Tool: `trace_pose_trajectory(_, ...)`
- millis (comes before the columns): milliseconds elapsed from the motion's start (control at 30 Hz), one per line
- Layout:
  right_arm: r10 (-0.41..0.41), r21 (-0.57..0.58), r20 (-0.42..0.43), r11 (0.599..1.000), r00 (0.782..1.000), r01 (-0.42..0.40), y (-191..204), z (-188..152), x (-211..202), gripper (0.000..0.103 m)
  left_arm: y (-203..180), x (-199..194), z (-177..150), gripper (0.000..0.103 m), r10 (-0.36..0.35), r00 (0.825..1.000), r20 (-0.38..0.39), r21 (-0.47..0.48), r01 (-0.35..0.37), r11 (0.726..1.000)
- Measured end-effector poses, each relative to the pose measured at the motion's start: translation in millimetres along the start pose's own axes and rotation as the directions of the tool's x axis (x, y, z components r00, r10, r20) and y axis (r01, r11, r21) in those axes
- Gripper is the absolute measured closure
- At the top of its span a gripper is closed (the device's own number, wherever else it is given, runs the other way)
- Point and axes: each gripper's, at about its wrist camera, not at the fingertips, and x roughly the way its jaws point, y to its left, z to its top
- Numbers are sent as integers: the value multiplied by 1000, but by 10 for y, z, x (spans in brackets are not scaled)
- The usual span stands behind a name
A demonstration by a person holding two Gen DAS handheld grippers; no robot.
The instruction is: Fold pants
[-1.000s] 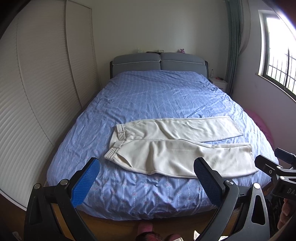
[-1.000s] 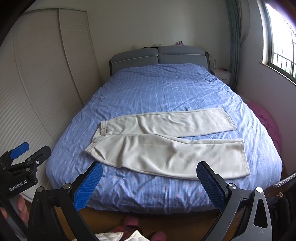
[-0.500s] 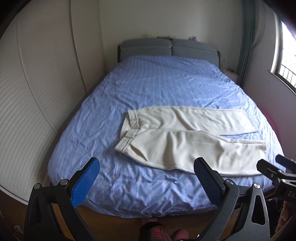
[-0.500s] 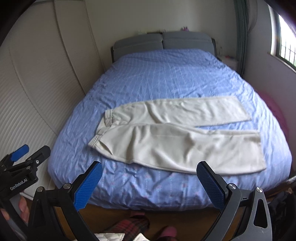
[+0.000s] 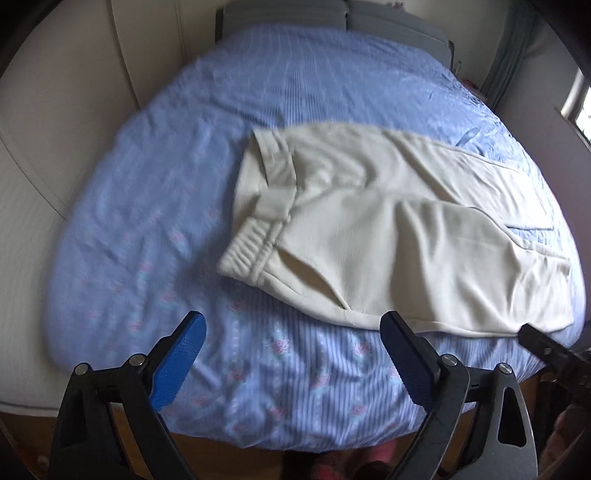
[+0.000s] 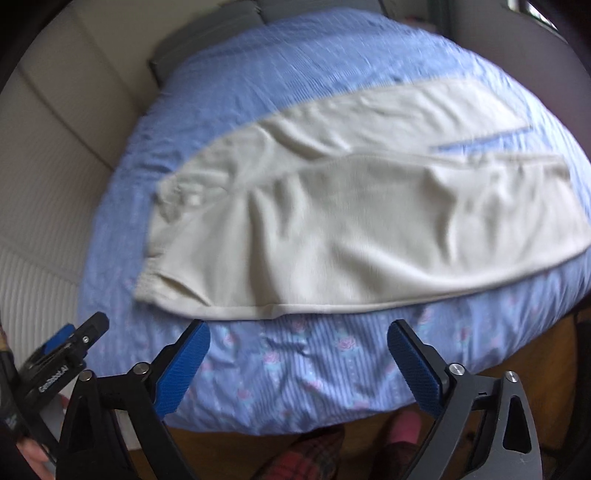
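Cream pants point(image 5: 388, 225) lie flat across the blue bed, waistband to the left, both legs running right. In the right wrist view the pants point(image 6: 351, 206) fill the middle, their near hem edge just beyond the fingers. My left gripper point(image 5: 291, 332) hovers over the bedspread just short of the pants' near edge, below the waistband; its jaws stand wide, are closing slightly, and hold nothing. My right gripper point(image 6: 297, 338) hangs over the bed's front edge near the near leg, jaws wide and closing slightly, with nothing between them. Each gripper shows at the other view's side.
The blue striped bedspread point(image 5: 147, 221) covers the whole bed, with a grey headboard point(image 5: 332, 14) at the far end. A ribbed wardrobe wall point(image 6: 44, 177) runs along the left. Wooden floor and a person's slippered feet point(image 6: 402, 428) lie below the bed's front edge.
Both grippers have dropped and tilted down toward the bed's near end, so the pants now loom much larger and closer. The pants have not moved.
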Motion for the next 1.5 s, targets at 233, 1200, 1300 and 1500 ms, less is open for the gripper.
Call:
trace_pose_trajectory(233, 24, 172, -103, 985, 994, -6, -181, -44, 843, 17, 216, 841, 24, 12, -77, 985, -152, -85, 65, 994)
trace_pose_trajectory(1200, 107, 223, 97, 967, 990, -126, -557, 1085, 286, 92, 147, 390, 707, 95, -193, 978, -76, -272, 166, 948)
trace_pose_trajectory(1300, 121, 146, 177, 978, 977, -147, -435, 1559, 99, 92, 49, 221, 1027, 95, -190, 982, 12, -285, 185, 940)
trace_pose_trajectory(1500, 168, 47, 232, 982, 958, -184, -277, 2431, 327, 92, 109, 466, 1759, 95, -126, 987, 99, -355, 153, 922)
